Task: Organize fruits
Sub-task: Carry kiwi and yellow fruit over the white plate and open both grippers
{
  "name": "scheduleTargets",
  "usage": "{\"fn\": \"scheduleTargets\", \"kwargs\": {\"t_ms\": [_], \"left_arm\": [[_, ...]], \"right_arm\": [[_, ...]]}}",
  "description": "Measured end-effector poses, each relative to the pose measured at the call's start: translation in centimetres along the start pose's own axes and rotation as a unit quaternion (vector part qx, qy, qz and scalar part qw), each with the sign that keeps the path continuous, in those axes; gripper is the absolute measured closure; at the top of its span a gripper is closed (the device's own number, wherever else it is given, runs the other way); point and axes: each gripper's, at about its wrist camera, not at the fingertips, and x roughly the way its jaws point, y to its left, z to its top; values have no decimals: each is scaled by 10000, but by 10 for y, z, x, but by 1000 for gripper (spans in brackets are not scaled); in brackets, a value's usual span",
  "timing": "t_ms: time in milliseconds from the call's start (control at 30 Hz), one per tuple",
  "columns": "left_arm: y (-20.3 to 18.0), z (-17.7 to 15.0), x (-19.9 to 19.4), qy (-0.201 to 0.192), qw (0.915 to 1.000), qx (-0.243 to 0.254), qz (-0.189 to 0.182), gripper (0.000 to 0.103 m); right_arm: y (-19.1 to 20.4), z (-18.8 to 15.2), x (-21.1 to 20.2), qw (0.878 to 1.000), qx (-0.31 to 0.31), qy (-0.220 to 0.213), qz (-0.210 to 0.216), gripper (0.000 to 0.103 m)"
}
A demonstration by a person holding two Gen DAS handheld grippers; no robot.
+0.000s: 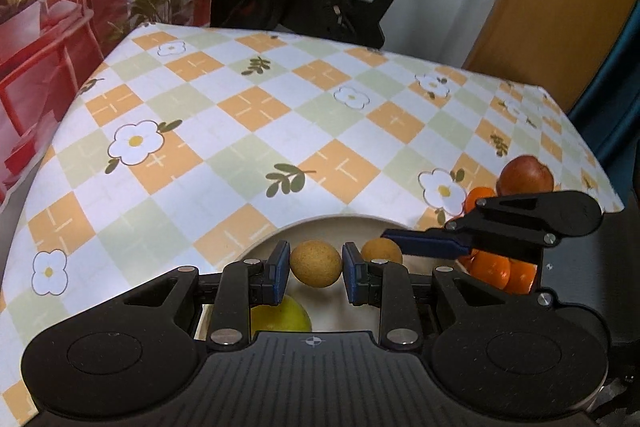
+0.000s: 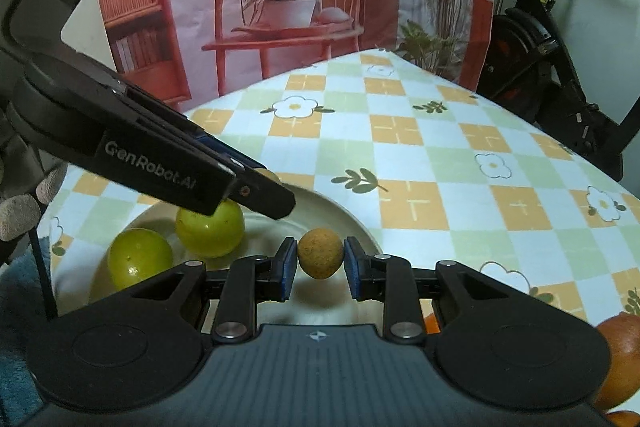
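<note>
Over the plate [image 2: 344,215], our left claw [image 1: 316,269] and right claw [image 2: 320,261] each clamp a brown fruit [image 1: 316,263].

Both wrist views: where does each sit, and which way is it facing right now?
Left wrist: on left gripper, tilted down across the table; holds a brown fruit; right gripper's finger crosses at right.
Right wrist: on right gripper, facing the poster; grips another brown fruit; left gripper overhead.
Shared: plate, green fruit.
</note>
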Motion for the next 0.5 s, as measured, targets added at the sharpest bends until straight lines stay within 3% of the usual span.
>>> {"fn": "scheduleTargets", "kwargs": {"t_ms": [500], "left_arm": [[3, 0, 12, 269, 9996, -1, 108, 73]], "right_arm": [[-8, -3, 14, 9994, 337, 106, 50, 75]]}}
